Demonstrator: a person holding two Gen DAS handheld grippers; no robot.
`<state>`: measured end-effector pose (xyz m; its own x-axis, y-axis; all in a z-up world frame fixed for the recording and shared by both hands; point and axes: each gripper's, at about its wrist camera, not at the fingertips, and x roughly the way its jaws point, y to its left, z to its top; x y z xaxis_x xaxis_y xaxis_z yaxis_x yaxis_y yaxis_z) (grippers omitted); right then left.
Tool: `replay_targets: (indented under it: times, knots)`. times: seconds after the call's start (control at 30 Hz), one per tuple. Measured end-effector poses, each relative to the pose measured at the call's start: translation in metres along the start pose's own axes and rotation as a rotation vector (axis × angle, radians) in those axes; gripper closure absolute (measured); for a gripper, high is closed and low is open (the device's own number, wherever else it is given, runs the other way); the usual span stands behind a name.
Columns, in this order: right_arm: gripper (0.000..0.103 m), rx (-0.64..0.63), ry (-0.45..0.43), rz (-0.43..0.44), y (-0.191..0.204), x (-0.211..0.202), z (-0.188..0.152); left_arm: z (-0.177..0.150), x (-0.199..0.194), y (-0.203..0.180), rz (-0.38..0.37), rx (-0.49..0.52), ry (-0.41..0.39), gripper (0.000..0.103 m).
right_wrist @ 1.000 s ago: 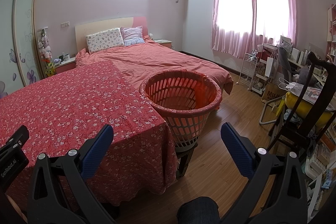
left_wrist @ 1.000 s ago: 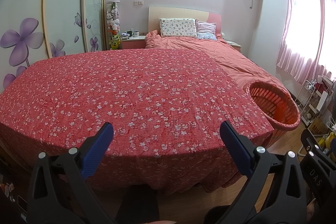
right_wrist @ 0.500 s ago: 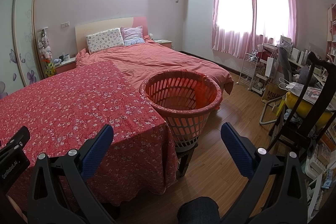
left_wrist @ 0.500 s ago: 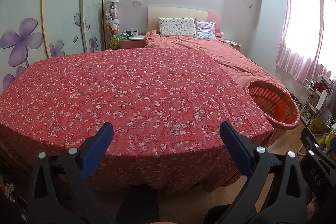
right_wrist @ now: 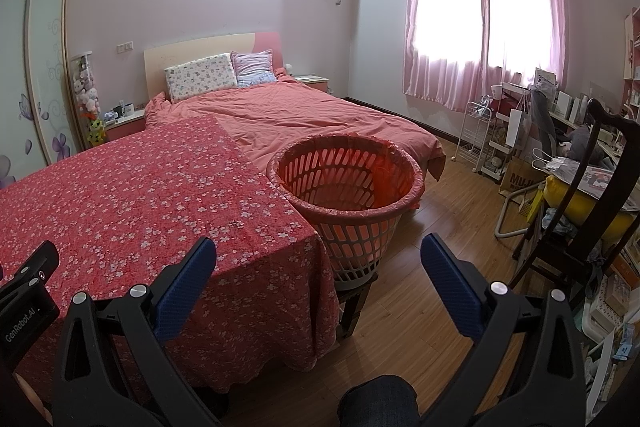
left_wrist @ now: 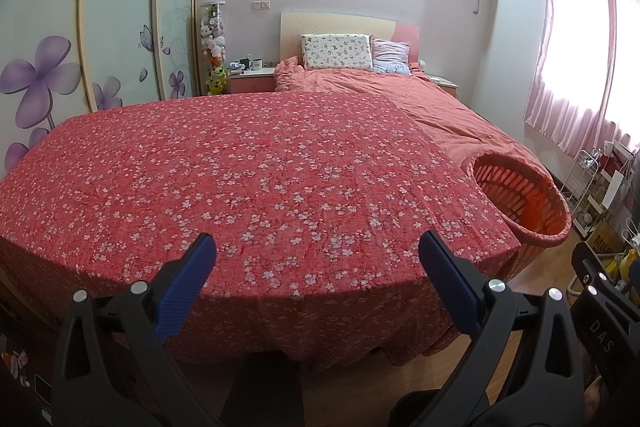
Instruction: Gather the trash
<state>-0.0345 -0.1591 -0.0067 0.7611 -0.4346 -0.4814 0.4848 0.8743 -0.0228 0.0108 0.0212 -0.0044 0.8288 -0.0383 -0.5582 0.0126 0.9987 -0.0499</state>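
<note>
Spreading wide, the left gripper point(left_wrist: 318, 253) holds its 2 blue-padded fingers point(left_wrist: 186, 281) far apart, gripping nothing and touching nothing. Ahead of and between them lies the red floral cloth point(left_wrist: 248, 167) over a table, its near edge hanging just beyond the fingertips. Past the right finger, at the cloth's far right corner, stands the orange basket point(left_wrist: 554, 215), lined with a red bag. Further right, the other gripper's black body shows the letters "DAS".

The right gripper point(right_wrist: 318, 253) is likewise fully spread, its fingers point(right_wrist: 450, 285) empty and in contact with nothing. Left of its left finger, a black block reads "GenRobot.AI". The cloth corner point(right_wrist: 168, 203) sits ahead of the left finger; the basket point(right_wrist: 412, 189) stands straight ahead between both fingers, on a dark stool point(right_wrist: 354, 301), touching the cloth's edge. Right of the right finger, a brown carton point(right_wrist: 522, 177) reads "MUJ", the rest cut off. No loose trash can be made out on the cloth.
</note>
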Motion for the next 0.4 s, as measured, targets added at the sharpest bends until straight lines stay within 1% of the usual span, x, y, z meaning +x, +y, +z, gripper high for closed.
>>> replay_targets:
  times: [0.4]
  knots:
    - [0.002, 0.001, 0.001, 0.0, -0.0001, -0.0001, 0.0001, 0.0018, 0.0011, 0.0028, 0.0, 0.007, 0.001, 0.004]
